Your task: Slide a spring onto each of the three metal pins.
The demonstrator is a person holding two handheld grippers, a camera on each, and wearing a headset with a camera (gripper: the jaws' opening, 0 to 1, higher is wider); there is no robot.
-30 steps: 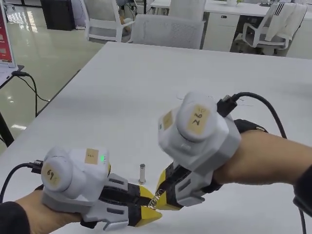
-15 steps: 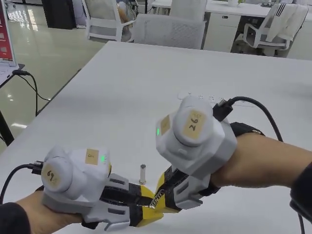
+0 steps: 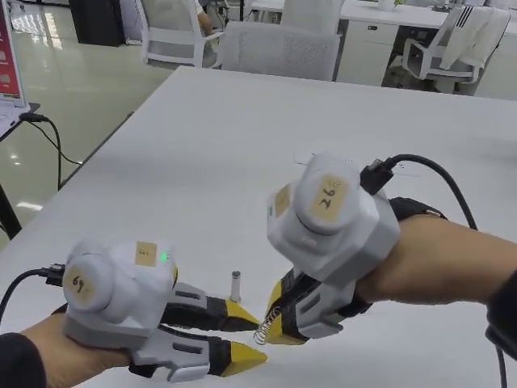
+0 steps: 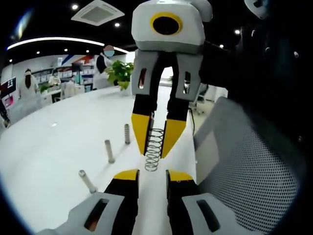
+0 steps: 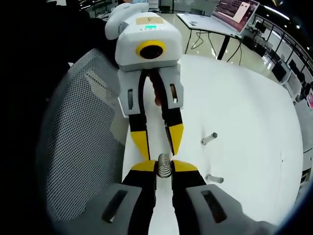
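None of the task looks finished. In the left gripper view three pins stand in a slanting row left of centre on the white tabletop [image 3: 242, 162]: the far pin [image 4: 127, 133], the middle pin [image 4: 109, 151] and the near pin [image 4: 87, 180]. All three are bare metal with no coil around them, so three springs remain to be fitted, as far as these pictures let me judge.

One spring [image 4: 154, 149] is in hand. The right gripper [image 5: 165, 169] has its jaws clamped on it. In the right gripper view the coil sits between the yellow tips at lower centre. In the left gripper view it hangs down from those tips in the middle of the frame, off the tabletop and to the right of the pin row, not over any pin. The left gripper [image 4: 153, 175] has its jaws apart and holds nothing. Its yellow tips sit just below the free end of the spring, and I cannot tell whether they touch it.

Count: two grippers, three pins, one spring. The right gripper view shows two of the pins, right of centre. The head view shows one standing upright at lower centre, just behind the two sets of tips. I see no further springs, so the two others the task needs are somewhere outside these pictures.
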